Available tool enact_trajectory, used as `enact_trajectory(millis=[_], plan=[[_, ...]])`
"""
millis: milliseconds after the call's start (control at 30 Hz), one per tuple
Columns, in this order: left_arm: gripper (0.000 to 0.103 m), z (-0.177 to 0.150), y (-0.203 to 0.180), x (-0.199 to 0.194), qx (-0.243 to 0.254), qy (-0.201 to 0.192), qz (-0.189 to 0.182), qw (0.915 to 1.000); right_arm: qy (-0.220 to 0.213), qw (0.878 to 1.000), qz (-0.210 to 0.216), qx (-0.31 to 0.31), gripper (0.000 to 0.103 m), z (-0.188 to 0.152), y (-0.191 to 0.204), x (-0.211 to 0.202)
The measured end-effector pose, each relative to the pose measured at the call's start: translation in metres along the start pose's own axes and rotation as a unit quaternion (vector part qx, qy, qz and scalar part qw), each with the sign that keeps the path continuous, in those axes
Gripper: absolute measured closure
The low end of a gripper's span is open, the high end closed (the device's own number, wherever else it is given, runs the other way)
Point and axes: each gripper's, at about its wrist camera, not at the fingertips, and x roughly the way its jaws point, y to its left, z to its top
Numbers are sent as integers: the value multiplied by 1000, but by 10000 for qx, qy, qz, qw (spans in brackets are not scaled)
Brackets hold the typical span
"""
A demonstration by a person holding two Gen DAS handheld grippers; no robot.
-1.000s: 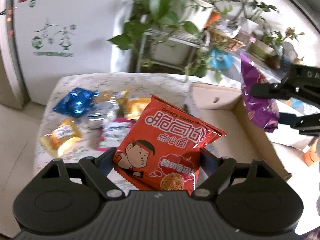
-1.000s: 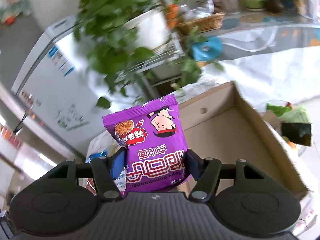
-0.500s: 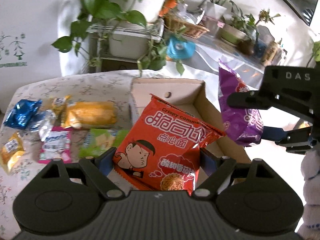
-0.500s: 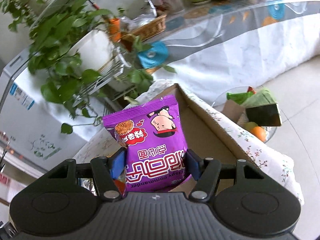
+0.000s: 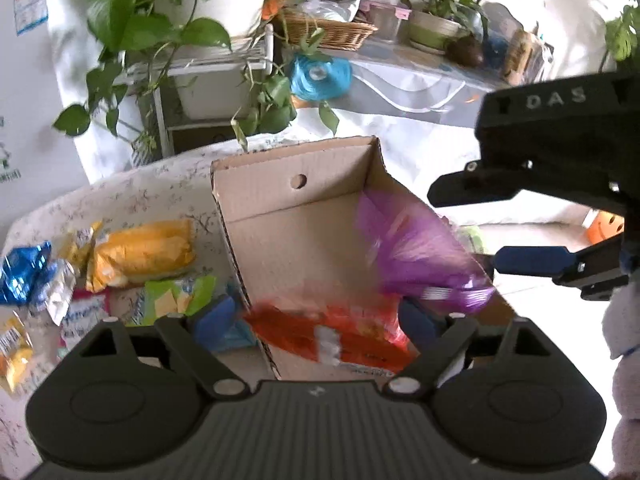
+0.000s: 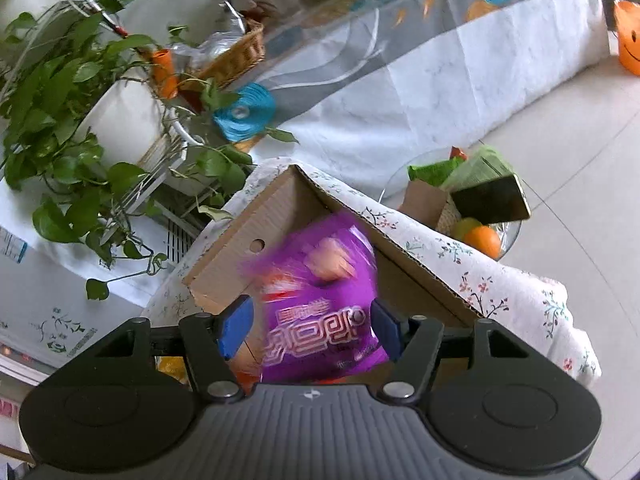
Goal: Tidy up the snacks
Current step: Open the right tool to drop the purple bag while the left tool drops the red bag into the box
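An open cardboard box [image 5: 296,216] stands on the flowered table; it also shows in the right wrist view [image 6: 224,276]. A red noodle-snack packet [image 5: 336,340] lies blurred low in the box, free between the spread fingers of my left gripper [image 5: 320,320], which is open. A purple snack packet [image 5: 416,256] is blurred, dropping into the box; in the right wrist view the purple packet [image 6: 320,304] sits loose between the parted fingers of my right gripper [image 6: 310,326], open above the box. The right gripper also shows in the left wrist view [image 5: 480,224].
Loose snacks lie left of the box: a yellow packet [image 5: 140,254], a green one [image 5: 176,294], blue foil ones [image 5: 24,272], a pink one [image 5: 82,316]. Potted plants on a white rack [image 5: 208,64] stand behind. A glass bowl of fruit [image 6: 472,208] sits on the floor.
Both grippers moved over the box and opened. The red and purple packets left their fingers and dropped into the box.
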Motion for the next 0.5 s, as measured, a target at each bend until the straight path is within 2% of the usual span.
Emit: enact_trajectory(millis=[133,233,500], plan=[[12,2,1,-9,50,-107,-72,9999,22,9999,62,92,30,1,-1,0],[12,2,8,-14,32,-117,-34,9999,29,9998,137,104,25,1,1,0],[10,2,52,-29,-290,-100,91,9995,110,9990,388,-189,23,-4,15,3]])
